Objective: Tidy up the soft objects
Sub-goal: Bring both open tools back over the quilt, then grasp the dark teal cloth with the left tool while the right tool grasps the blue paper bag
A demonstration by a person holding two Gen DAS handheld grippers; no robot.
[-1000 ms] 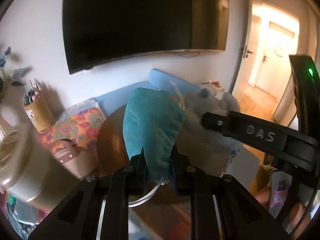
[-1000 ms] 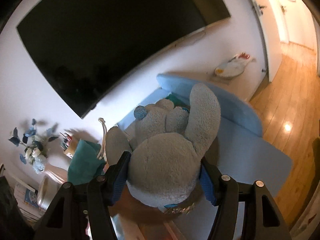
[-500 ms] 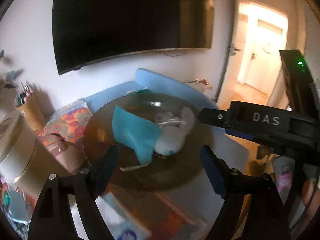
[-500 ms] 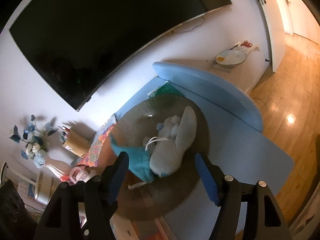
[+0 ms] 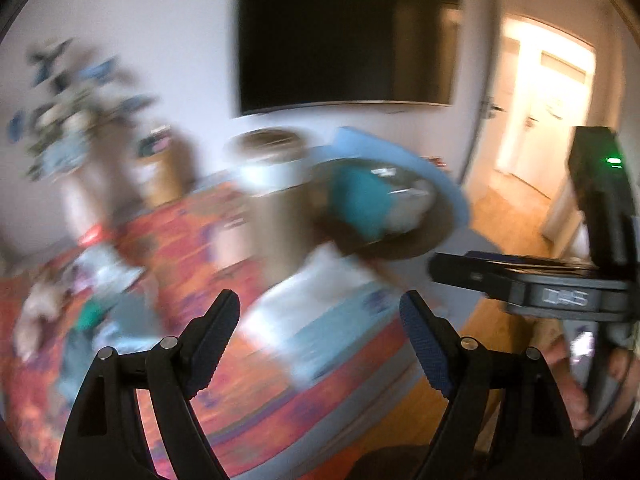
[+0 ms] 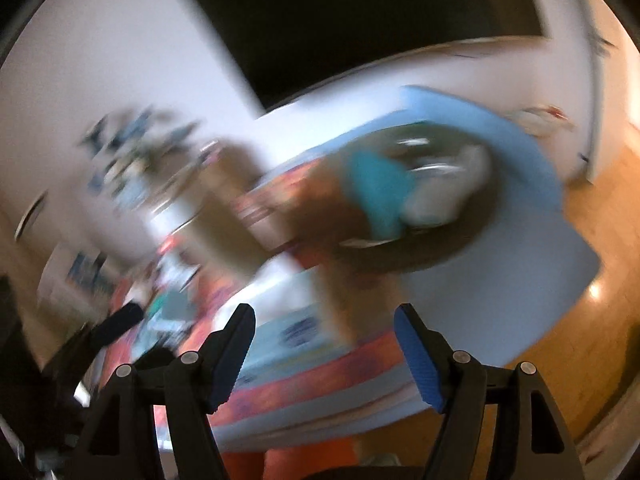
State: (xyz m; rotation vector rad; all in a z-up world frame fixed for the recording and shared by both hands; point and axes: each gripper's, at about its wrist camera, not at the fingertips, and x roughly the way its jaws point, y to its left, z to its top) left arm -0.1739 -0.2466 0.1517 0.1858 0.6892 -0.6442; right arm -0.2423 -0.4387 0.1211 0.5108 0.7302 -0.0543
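A teal pouch [image 5: 360,200] and a grey plush toy [image 5: 412,208] lay side by side, touching, in a round dark basket [image 5: 400,248] at the far end of the bench [image 5: 476,240], on its pale blue part. Both views were heavily smeared, so the toy showed only as a soft grey lump with a pale cord across it, and the pouch as a flat block of teal.

Between the basket and the cameras stood a tall beige cylinder [image 5: 272,200], partly covering the basket's left rim. Nearer still lay a white and pale blue pack [image 5: 320,320] on an orange-red patterned cloth [image 5: 180,248]. To the left were a vase of blue and white flowers [image 5: 72,128] and, beside it, a small cup of pens [image 5: 156,168] — too blurred to read more. A scatter of small things at the left edge could not be told apart. A dark television [image 5: 344,36] hung on the white wall behind.

The left hand-held gripper [image 5: 320,312] was spread wide with nothing between its fingers; the right hand-held gripper [image 6: 324,328] was likewise spread and empty — both well short of the basket. In the left view the right tool crossed the right side, with fingers of a hand [image 5: 576,396] below it.
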